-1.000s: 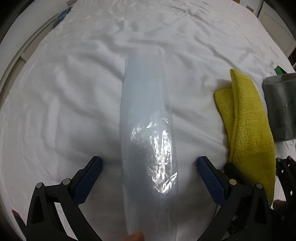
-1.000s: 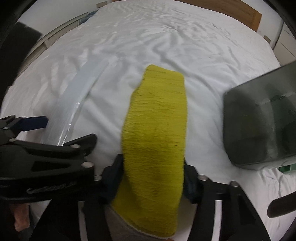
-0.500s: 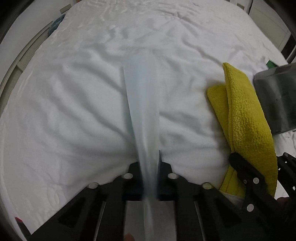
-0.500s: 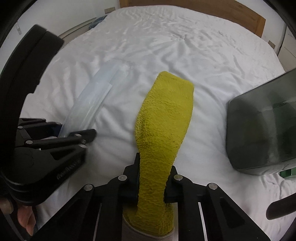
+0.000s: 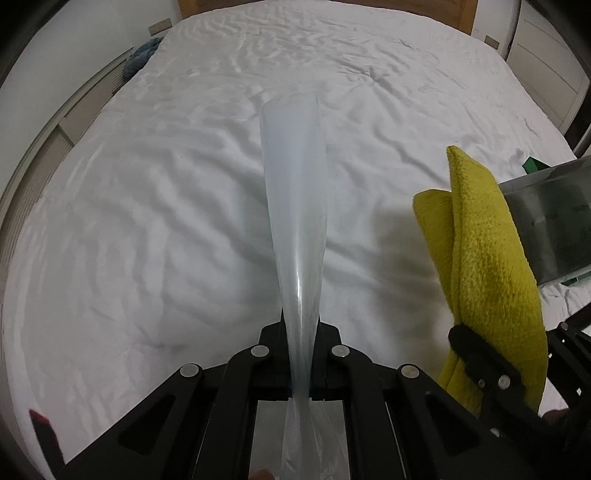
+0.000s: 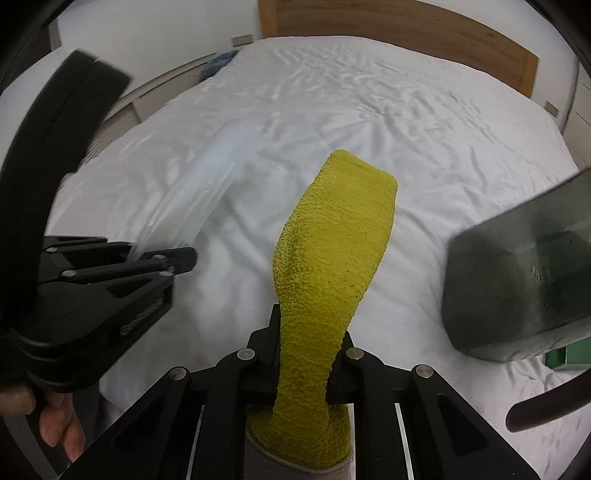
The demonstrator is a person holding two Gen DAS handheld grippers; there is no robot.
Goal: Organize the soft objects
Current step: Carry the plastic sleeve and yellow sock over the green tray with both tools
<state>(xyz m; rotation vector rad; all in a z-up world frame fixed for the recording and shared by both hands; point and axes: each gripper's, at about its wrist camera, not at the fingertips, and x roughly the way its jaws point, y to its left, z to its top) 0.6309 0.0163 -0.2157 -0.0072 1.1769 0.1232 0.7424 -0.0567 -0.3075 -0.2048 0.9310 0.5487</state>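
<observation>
A clear plastic bag [image 5: 293,206] stretches forward over the white bed [image 5: 147,221]; my left gripper [image 5: 300,332] is shut on its near end. In the right wrist view the same bag [image 6: 207,177] shows blurred at the left, beyond the left gripper [image 6: 184,260]. A yellow fuzzy sock [image 6: 332,258] with a grey cuff stands out from my right gripper [image 6: 308,332], which is shut on it. In the left wrist view the sock [image 5: 487,266] hangs at the right, above the sheet, with the right gripper [image 5: 465,336] clamped on it.
A dark translucent storage bin [image 6: 524,280] sits on the bed to the right, with a green item [image 6: 565,356] at its base. A wooden headboard [image 6: 388,22] closes the far end. A blue cloth [image 5: 142,59] lies off the bed's far left edge. A person's fingers [image 6: 55,424] hold the left gripper's handle.
Both grippers went from open around their items to shut on them, then rose off the bed, lifting the plastic bag and the yellow sock.
</observation>
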